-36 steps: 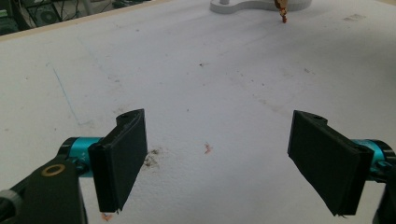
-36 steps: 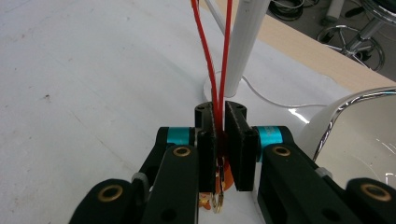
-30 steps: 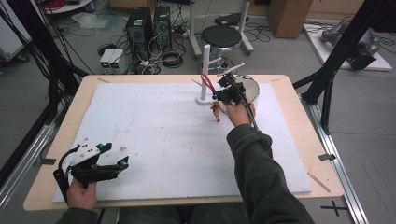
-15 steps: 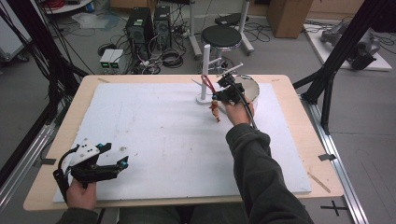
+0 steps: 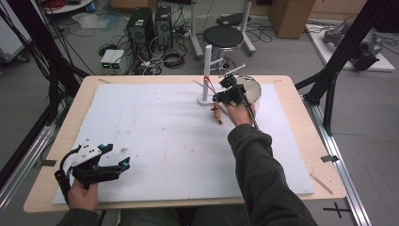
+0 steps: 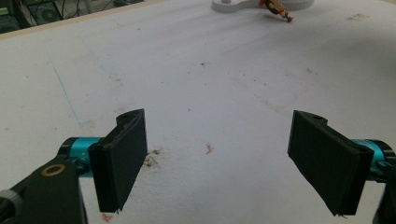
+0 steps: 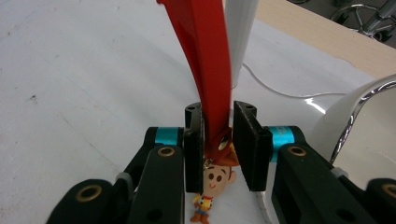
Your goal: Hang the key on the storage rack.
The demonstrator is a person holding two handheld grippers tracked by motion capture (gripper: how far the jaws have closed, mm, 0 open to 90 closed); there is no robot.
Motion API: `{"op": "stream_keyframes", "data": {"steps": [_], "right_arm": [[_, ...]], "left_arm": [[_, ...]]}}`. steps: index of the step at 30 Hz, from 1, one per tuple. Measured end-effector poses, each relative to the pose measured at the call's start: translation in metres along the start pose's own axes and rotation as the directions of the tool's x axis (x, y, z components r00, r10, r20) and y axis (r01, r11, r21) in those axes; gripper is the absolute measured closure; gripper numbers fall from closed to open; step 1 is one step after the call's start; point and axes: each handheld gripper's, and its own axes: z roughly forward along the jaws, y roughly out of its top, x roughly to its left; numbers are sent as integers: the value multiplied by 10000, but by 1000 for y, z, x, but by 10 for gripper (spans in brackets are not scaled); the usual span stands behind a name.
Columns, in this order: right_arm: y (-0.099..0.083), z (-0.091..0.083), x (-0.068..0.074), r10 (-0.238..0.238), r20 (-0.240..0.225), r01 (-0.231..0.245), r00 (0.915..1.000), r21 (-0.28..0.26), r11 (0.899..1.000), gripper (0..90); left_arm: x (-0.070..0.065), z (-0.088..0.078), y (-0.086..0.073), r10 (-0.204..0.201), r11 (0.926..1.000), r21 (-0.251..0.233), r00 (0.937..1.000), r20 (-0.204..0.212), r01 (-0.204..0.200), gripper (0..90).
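My right gripper [image 7: 218, 140] is shut on a red strap [image 7: 205, 56] that runs up and away toward a white post [image 7: 240, 37]. A small cowboy figure charm [image 7: 217, 179] hangs from the strap's lower end, just below the jaws. In the high view the right gripper [image 5: 221, 96] is at the far middle of the table beside the white post stand [image 5: 207, 70], with the charm [image 5: 217, 113] dangling over the white mat. My left gripper [image 5: 123, 165] rests at the near left, open, with nothing between its jaws [image 6: 217, 163].
A white bowl with a metal rim [image 5: 254, 89] sits right of the stand, close to the right hand; its edge [image 7: 369, 121] is beside the right jaw. A white mat [image 5: 155, 127] covers the wooden table. A thin white cord [image 7: 280, 91] lies by the post.
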Motion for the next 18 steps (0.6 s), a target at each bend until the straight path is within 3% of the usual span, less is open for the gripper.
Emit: {"op": "stream_keyframes", "data": {"steps": [1,2,3,7,11,12,18], "right_arm": [[0,0,0,0,0,0,10000,0,10000,745],[0,1,-3,112,-193,-113,9998,-51,9999,832],[1,1,-3,36,-181,-36,9998,2,10000,846],[2,-1,-5,34,-161,-35,9999,-55,10000,829],[2,-3,-5,10,-556,-24,9984,-240,9997,782],[4,-4,-3,-8,-1121,-68,9937,-671,9977,762],[13,-2,9,-377,-1245,236,9915,-1127,9933,829]], "left_arm": [[0,-1,0,33,10000,31,10000,-1,-33,203],[0,-1,0,5,10000,-5,10000,-13,-5,203],[0,-1,0,8,10000,-11,10000,-29,-8,203],[0,1,1,39,10000,-32,10000,4,-39,203],[0,3,1,18,10000,4,10000,52,-18,203],[0,3,1,38,10000,23,10000,59,-38,203],[-1,5,2,64,10000,9,9999,121,-64,203]]}}
